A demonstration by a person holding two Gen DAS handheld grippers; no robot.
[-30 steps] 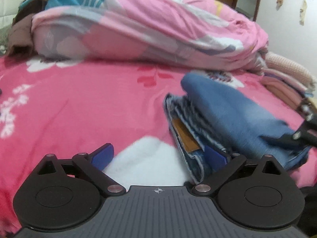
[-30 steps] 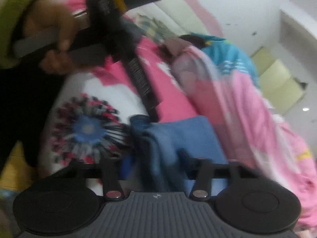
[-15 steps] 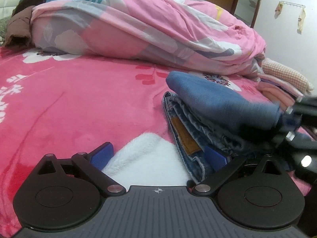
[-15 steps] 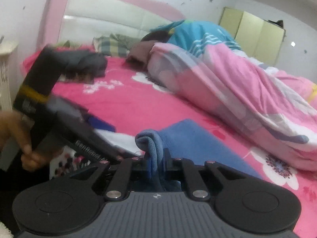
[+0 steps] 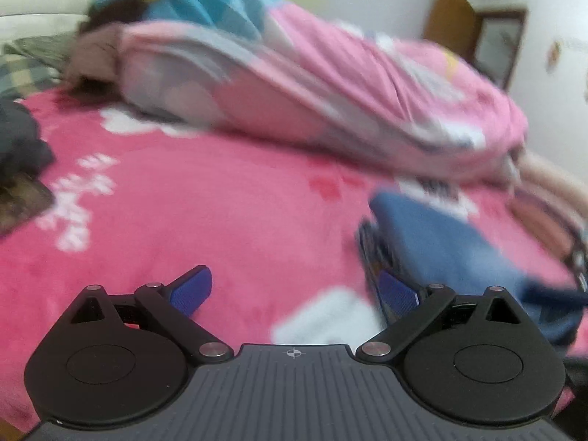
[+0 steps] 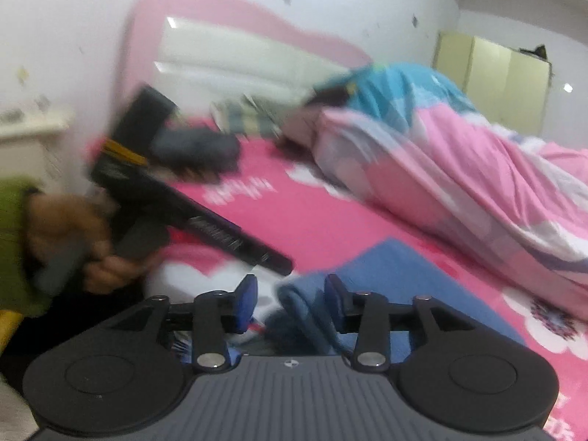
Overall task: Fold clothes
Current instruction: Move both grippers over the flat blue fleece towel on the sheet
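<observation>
Right now, in the left wrist view, you are holding the left gripper (image 5: 294,286) wide apart over the pink blanket (image 5: 205,213), with nothing between its blue pads; the right pad sits just beside the edge of the folded jeans (image 5: 441,253), which are lying as a layered stack in the lower right of the frame. A rumpled quilt (image 5: 330,84) is filling the upper half, and a dark garment (image 5: 18,147) is resting at the far left edge. Turning to the right wrist view, you are keeping the right gripper (image 6: 290,297) partly spread around a rolled fold of the same denim at lower centre, though its pads are not pinching the cloth. Your hand (image 6: 99,253) on the other tool is showing at the left, blurred. The jeans are lying compactly folded with an upper layer over a lower one, so the step in hand reads as releasing or tidying that bundle. Any next move is calling for a clean retreat without dragging the top layer askew.
</observation>
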